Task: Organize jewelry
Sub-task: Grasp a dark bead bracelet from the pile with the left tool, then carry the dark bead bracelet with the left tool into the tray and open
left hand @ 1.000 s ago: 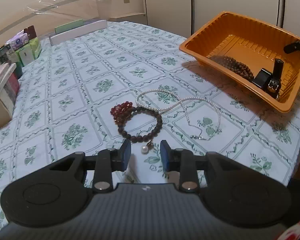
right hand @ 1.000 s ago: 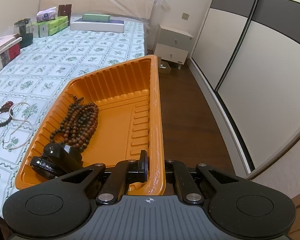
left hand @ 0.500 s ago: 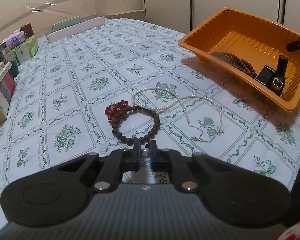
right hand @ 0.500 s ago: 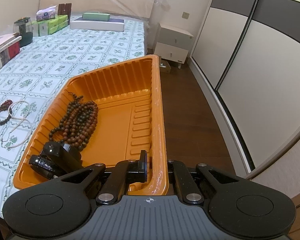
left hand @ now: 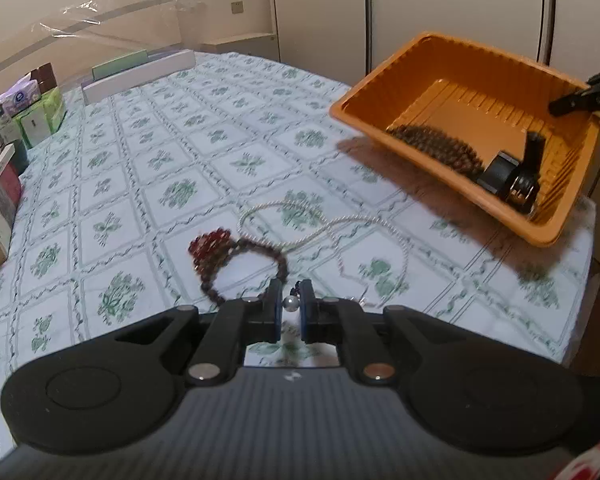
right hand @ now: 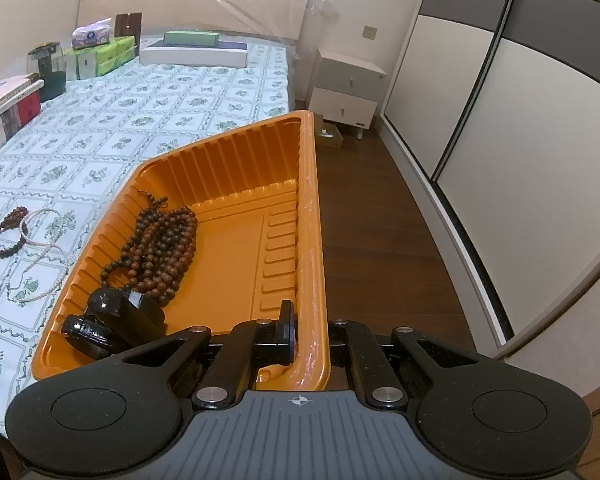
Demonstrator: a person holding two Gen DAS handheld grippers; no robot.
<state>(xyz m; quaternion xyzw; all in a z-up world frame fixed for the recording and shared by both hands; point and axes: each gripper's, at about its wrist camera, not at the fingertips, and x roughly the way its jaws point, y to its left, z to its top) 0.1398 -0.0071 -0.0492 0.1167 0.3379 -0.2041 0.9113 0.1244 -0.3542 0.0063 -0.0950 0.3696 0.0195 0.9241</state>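
Fingers of the left gripper (left hand: 290, 305) are closed on a small silver-white bead (left hand: 289, 302), the pendant end of a dark beaded bracelet (left hand: 245, 270) whose loop rises just beyond the tips above a bed (left hand: 148, 168) spread with a green-and-white floral cover. The jaws drew together within the past second and now pinch the bead between their blue pads. A cluster of red beads (left hand: 209, 245) touches the far left of the bracelet's loop, and a pearl necklace (left hand: 332, 232) trails across the cover just to the right, its clasp end near the gripper.

Fingers of the right gripper (right hand: 307, 332) are clamped on the rim of an orange plastic tray (right hand: 306, 216), one finger inside the wall and the other outside it. The tray sits tilted at the bed's edge over a dark wooden floor (right hand: 376, 232). Inside it lie a coil of brown wooden prayer beads (right hand: 160, 256) against the ribbed left wall and, nearer the gripper, a black watch (right hand: 108, 320) with its strap.

Farther off, tissue packs (right hand: 100, 48) and boxes stand along the left side of the bed, flat boxes lie by the plastic-wrapped headboard (right hand: 196, 0), a white nightstand (right hand: 348, 92) stands beyond, and sliding wardrobe doors (right hand: 520, 100) fill the right.
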